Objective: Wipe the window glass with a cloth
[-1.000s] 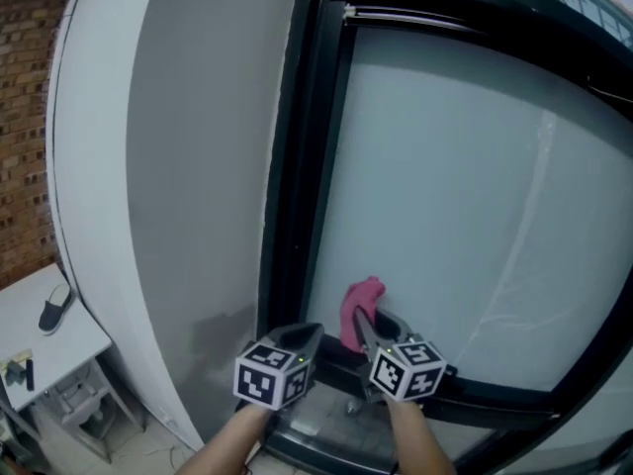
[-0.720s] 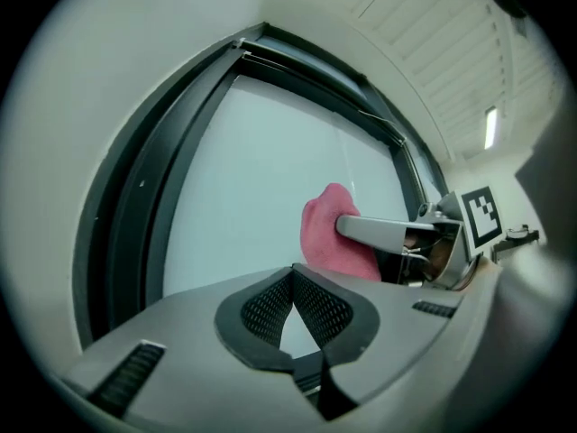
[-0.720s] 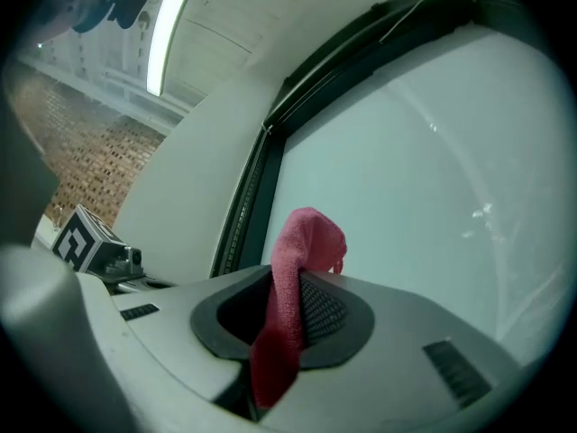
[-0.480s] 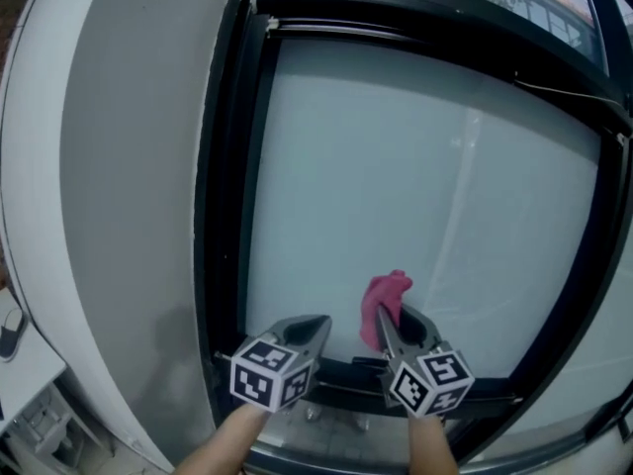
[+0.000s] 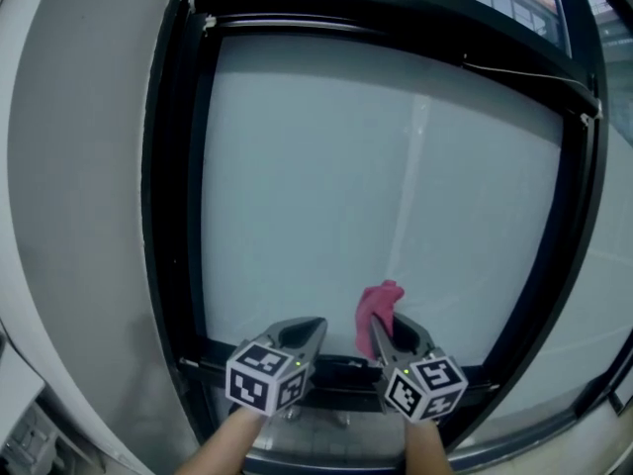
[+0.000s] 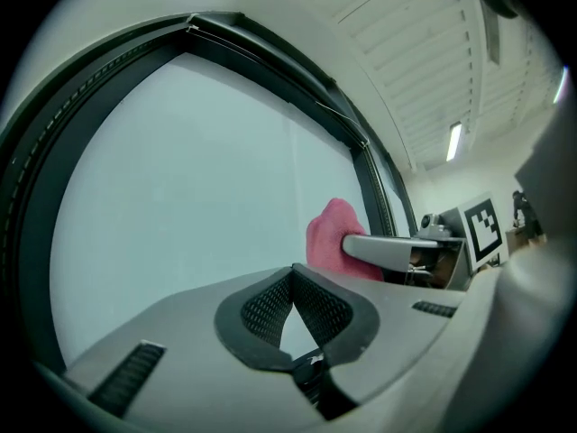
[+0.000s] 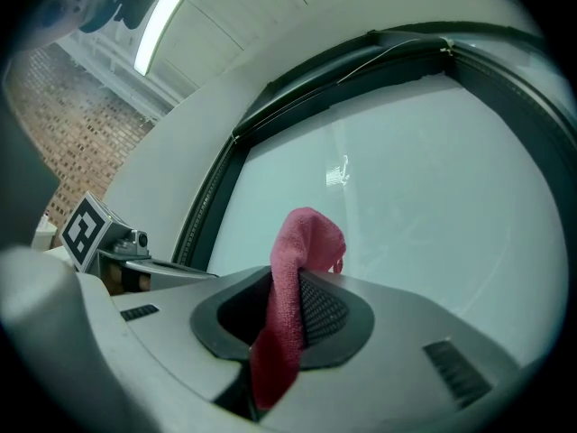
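Pink cloth (image 5: 379,303) pinched in right gripper (image 5: 382,325), low before the glass (image 5: 326,186). Left gripper (image 5: 313,329) jaws together, nothing between them.

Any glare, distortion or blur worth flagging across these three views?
Head view: strong fisheye, the window frame bows outward; a pale vertical streak runs down the glass. Left gripper view: black vignette corners, a ceiling light clips to white. Right gripper view: small glare patch on the glass above the cloth, which is sharp.
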